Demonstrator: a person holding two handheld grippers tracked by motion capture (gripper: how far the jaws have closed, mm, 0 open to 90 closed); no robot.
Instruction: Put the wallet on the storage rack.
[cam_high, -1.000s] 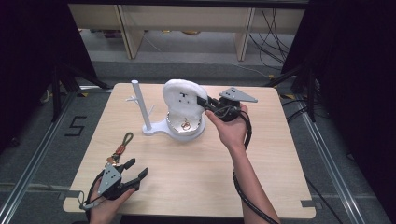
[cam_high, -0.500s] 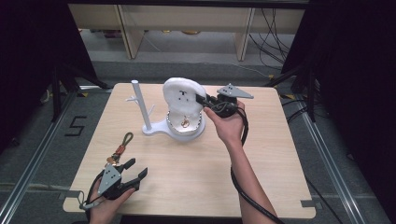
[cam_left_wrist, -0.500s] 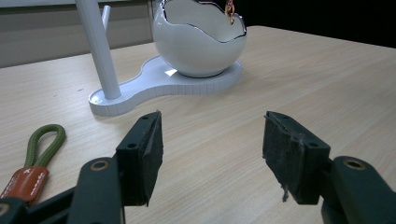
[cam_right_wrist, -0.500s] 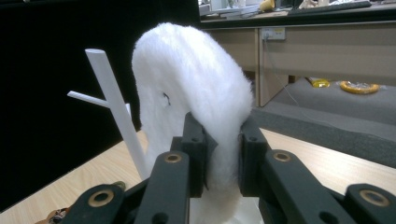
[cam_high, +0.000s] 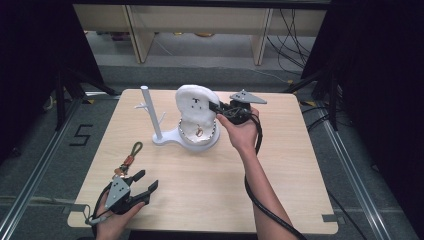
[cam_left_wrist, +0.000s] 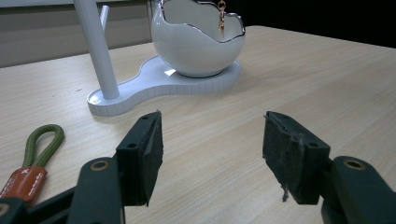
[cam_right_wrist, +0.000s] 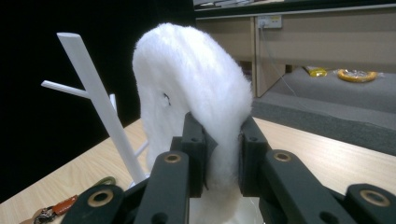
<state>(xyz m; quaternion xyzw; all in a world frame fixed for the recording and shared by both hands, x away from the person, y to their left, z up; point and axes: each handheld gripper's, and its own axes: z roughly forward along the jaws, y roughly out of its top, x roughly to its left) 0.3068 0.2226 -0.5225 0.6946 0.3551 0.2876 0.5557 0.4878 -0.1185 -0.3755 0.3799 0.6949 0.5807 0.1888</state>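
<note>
- On the table (cam_high: 210, 190), light wood, largest item: all else stands or lies on it.
- White jewellery stand (cam_high: 172, 140), toward 12 o'clock of centre: flat base, slim branched post (cam_high: 151, 112) at its 9 o'clock end, glossy bowl (cam_left_wrist: 196, 46) at its 3 o'clock end, a gold chain (cam_left_wrist: 222, 16) hanging into the bowl.
- Fluffy white pad (cam_right_wrist: 201, 93), upright over the bowl. My right claw (cam_right_wrist: 223, 154) pinches its edge from 3 o'clock, jaws pressed into the fluff on both sides.
- Step in hand, as I judge it: lifting or folding this pad clear of the bowl. Next move calls for a steady pull without tipping the stand.
- My left claw (cam_left_wrist: 212, 149), at 7 o'clock, near the table edge: jaws spread wide, holding nothing.
- Keyring strap (cam_high: 129, 159), olive loop with orange tab, just beyond the left claw.
</note>
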